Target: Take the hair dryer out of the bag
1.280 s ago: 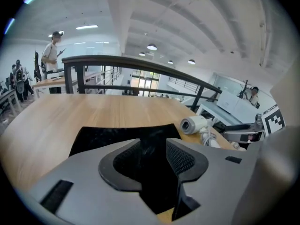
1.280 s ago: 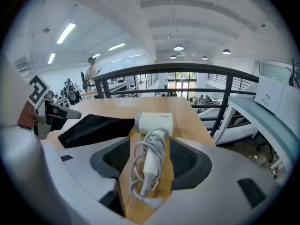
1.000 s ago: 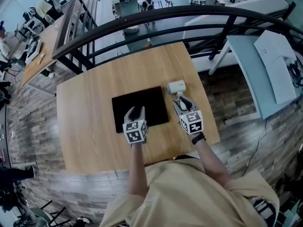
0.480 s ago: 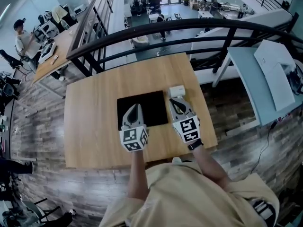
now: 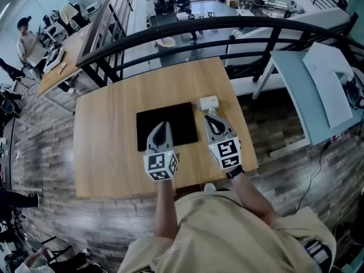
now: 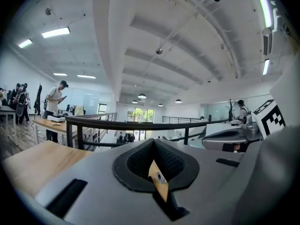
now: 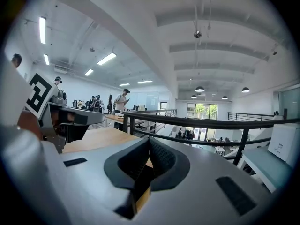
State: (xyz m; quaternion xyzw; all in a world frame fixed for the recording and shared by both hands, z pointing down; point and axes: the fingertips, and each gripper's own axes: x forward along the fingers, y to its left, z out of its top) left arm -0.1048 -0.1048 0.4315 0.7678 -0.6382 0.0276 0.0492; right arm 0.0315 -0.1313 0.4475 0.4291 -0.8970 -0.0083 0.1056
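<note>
**One hair dryer (image 5: pixel 208 102), one bag (image 5: pixel 165 121), two grippers**

The white hair dryer lay on the wooden table (image 5: pixel 102 152), just beside the flat black bag. The left gripper (image 5: pixel 161 126) and right gripper (image 5: pixel 210 119) hung above, each with jaws together and empty.

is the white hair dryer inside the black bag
No, the hair dryer lies out on the wooden table, beside the far right corner of the flat black bag.

Both grippers lifted, jaws closed.
Over black bag (image 5: pixel 165 115) near edge, left gripper (image 5: pixel 161 125) sits higher off table (image 5: pixel 108 141); right gripper (image 5: pixel 211 119), just right of bag, likewise; both jaw pairs go from apart to together.
</note>
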